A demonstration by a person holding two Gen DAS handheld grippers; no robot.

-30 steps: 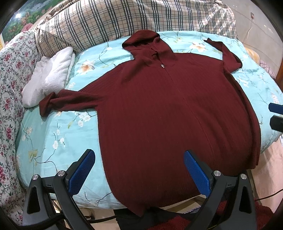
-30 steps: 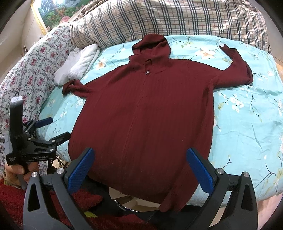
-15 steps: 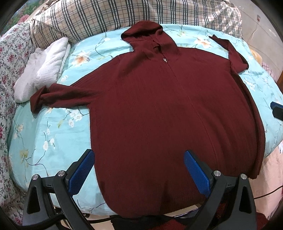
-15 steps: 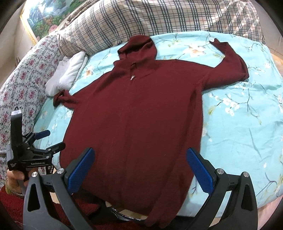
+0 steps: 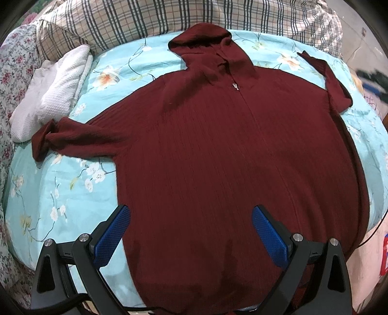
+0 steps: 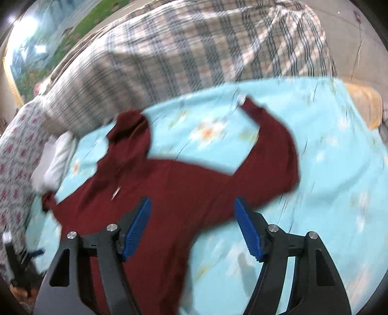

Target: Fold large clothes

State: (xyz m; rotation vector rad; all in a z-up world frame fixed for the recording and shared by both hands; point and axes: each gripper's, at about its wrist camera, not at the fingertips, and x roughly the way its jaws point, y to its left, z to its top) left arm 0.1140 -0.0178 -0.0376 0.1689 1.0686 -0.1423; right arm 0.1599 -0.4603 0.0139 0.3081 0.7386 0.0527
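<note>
Garment: a dark red ribbed hooded sweater (image 5: 218,155) lies front-up and spread flat on the bed, filling the middle of the left wrist view.
Long axis: runs from the hem at 6 o'clock up to the hood at 12 o'clock in the left wrist view; the zip line follows the same axis.
Hood: hood (image 5: 201,41) points toward 12 o'clock, its tip just short of the plaid blanket (image 5: 135,21).
Zip pull: small pale zip pull (image 5: 235,86) sits just below the hood opening.
Sleeves: one sleeve (image 5: 75,135) stretches toward 9 o'clock, its cuff folded back and touching the white towel (image 5: 53,82); the other sleeve (image 5: 332,80) angles toward 2 o'clock.
Hem: hangs over the near edge of the bed at 6 o'clock.
Bedding: light blue floral sheet (image 5: 60,189) under the sweater; a red-flowered cloth (image 5: 12,72) at 9 to 10 o'clock.
Left gripper: left gripper (image 5: 190,233) hovers above the lower body of the sweater, blue pads (image 5: 269,236) wide apart, holding nothing.
Right gripper: right gripper (image 6: 191,227) is over the sweater's chest beside the 2 o'clock sleeve (image 6: 271,155), jaws spread apart, nothing between them; this view is motion-blurred.
Wall picture: a landscape painting (image 6: 48,43) shows at 10 to 11 o'clock in the right wrist view.
</note>
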